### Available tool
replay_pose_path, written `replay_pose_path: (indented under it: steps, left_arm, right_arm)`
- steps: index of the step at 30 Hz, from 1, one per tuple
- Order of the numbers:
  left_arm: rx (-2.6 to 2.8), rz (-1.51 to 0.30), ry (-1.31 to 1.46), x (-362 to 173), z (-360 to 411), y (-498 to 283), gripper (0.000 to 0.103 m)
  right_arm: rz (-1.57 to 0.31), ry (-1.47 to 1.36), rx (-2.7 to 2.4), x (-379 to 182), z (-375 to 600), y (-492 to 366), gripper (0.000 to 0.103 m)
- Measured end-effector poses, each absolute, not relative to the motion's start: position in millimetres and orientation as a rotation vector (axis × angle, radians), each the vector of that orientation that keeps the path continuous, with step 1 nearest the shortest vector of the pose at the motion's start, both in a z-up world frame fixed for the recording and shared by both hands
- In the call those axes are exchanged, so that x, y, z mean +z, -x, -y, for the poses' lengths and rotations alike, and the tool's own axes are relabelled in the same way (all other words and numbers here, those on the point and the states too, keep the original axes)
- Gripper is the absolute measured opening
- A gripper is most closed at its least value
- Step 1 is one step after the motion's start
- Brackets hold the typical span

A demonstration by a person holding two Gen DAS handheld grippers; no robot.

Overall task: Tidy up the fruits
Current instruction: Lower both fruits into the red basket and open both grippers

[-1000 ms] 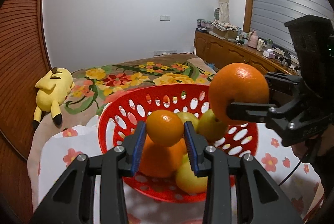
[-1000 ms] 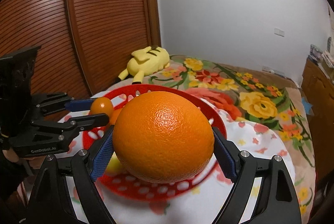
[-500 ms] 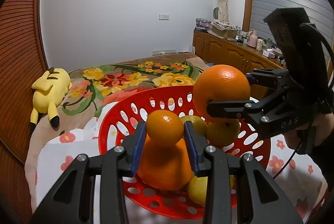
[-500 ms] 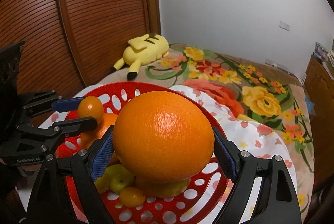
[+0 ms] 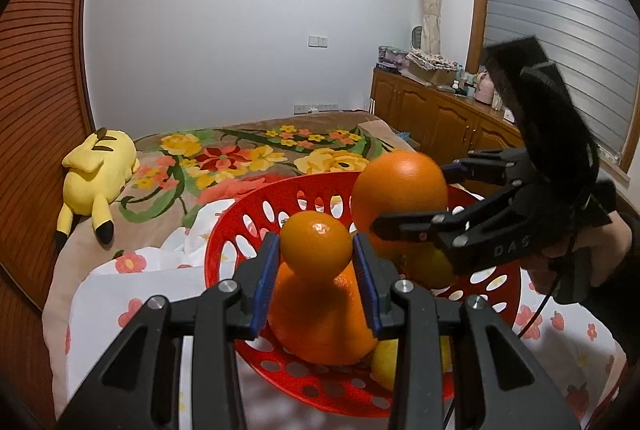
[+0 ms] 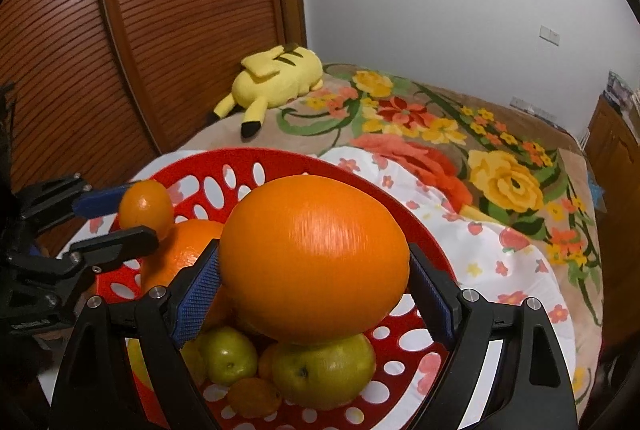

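Note:
My left gripper point(image 5: 316, 282) is shut on a small mandarin point(image 5: 316, 245), held just above a large orange point(image 5: 320, 322) lying in the red perforated basket point(image 5: 236, 222). In the right wrist view my right gripper point(image 6: 314, 294) is shut on a big orange point(image 6: 314, 262), its blue pads pressing both sides, low over the basket point(image 6: 404, 205). Under it lie green-yellow fruits point(image 6: 324, 370) and a small orange one point(image 6: 254, 398). From the left wrist view the big orange point(image 5: 400, 189) hangs over the basket's far side. The left gripper with the mandarin point(image 6: 146, 207) shows at the right view's left edge.
The basket stands on a white cloth with red flowers point(image 6: 500, 270), spread over a floral blanket point(image 6: 440, 133) on a bed. A yellow plush toy point(image 5: 98, 173) lies by the wooden slatted wardrobe point(image 6: 160, 29). A wooden cabinet point(image 5: 432, 117) with clutter runs along the right wall.
My right gripper has carried the big orange left and down, from beside the basket to low over the fruit inside. The left gripper has kept the mandarin nearly still.

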State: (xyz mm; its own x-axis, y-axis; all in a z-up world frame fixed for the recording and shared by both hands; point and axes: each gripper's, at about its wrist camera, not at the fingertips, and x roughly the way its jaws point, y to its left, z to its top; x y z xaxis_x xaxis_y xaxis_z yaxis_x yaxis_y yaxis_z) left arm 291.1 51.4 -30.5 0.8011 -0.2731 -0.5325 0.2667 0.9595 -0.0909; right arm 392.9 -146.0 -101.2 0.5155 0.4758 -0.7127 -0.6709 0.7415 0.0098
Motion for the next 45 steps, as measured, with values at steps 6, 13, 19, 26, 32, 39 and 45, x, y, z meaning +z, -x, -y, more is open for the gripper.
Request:
replay_pose_path:
  steps: [6, 13, 19, 26, 32, 39, 45]
  left_arm:
    - [-0.288, -0.573, 0.015, -30, -51, -290, 0.036]
    - [-0.287, -0.573, 0.015, -31, -51, -290, 0.036]
    - [-0.287, -0.577, 0.017, -31, -50, -291, 0.036]
    - [-0.288, -0.582, 0.018, -34, -52, -294, 0.036]
    - [-0.284, -0.592, 0.016, -36, -51, -294, 0.036]
    - [-0.266, -0.608, -0.002, -36, -47, -300, 0.036]
    - [-0.237, -0.625, 0.015, -38, -52, -308, 0.037]
  right_arm:
    - [-0.77, 0.313, 0.681, -105, 144, -391, 0.09]
    - [-0.773, 0.31, 0.678, -105, 144, -390, 0.09]
    - [-0.77, 0.295, 0.674, -104, 145, -389, 0.09]
    - [-0.675, 0.235, 0.666, -73, 158, -380, 0.092]
    - [-0.659, 0.214, 0.66, -67, 176, -367, 0.092]
    - [-0.673, 0.208, 0.655, -78, 198, -343, 0.092]
    - [-0.683, 0.199, 0.661, -86, 211, -325, 0.092]
